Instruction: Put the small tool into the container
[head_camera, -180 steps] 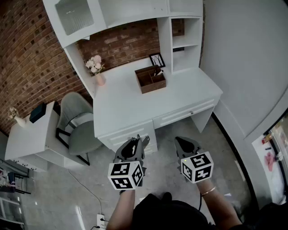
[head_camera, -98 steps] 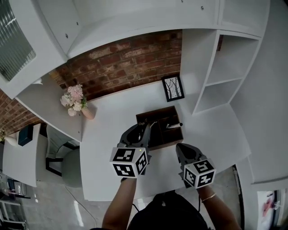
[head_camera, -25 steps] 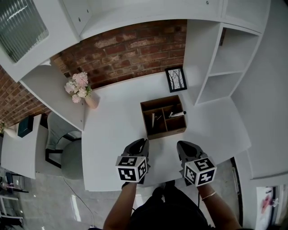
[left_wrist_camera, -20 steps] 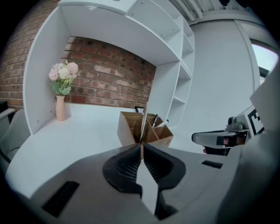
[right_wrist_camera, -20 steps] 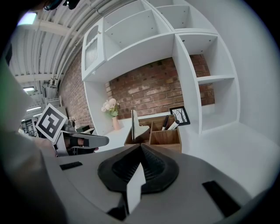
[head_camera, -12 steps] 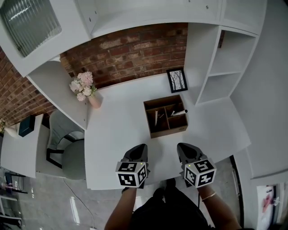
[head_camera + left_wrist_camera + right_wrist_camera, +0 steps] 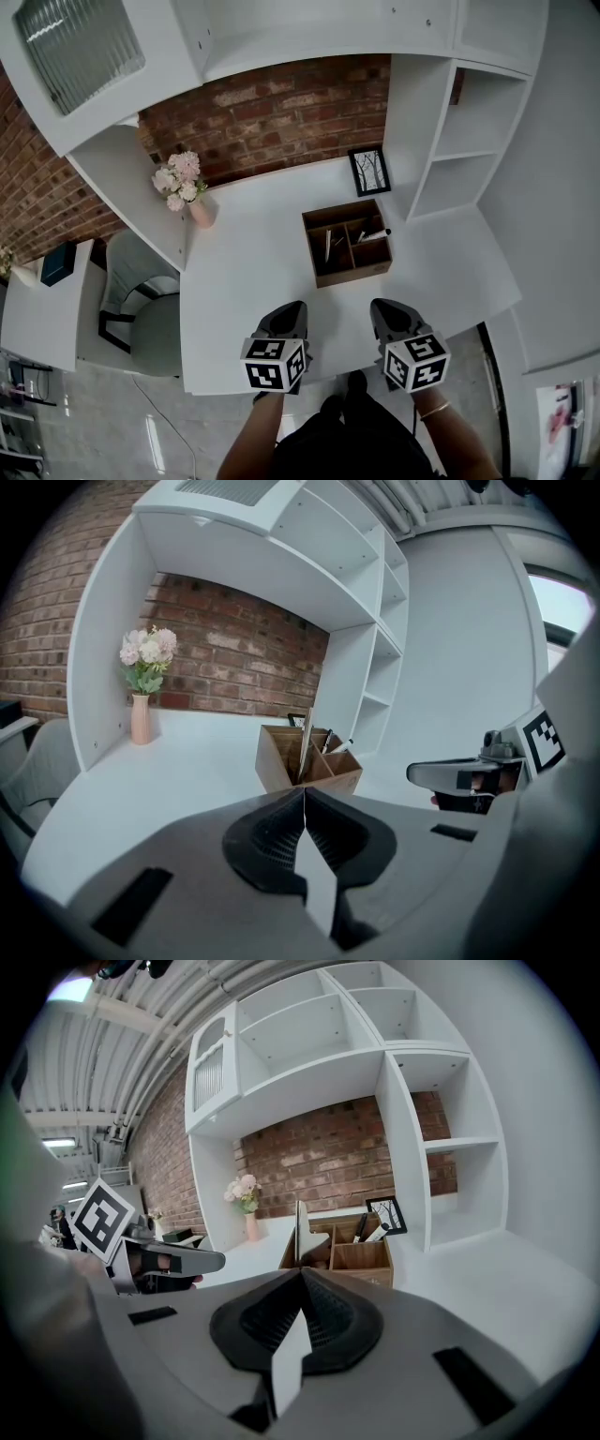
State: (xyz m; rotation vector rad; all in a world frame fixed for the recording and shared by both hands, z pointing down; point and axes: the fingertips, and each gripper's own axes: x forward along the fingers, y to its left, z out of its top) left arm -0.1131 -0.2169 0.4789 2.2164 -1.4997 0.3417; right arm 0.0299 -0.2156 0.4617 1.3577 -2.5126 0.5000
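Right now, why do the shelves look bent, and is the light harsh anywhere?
Head view: wide lens bows the desk edges; light is even, shadows faint. Left gripper view: fisheye curves the shelving, corners go black. Right gripper view: same dark rim, brick wall looks sharp.

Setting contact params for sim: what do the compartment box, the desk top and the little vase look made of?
The compartment box: wood or wood-look board, matte brown, going by the warm tone and thin flat panels.
The desk top: white painted or laminated board with a smooth satin finish; the colour is even with a soft sheen.
The vase: probably ceramic, pale pink and matte, but it's too small to be sure.
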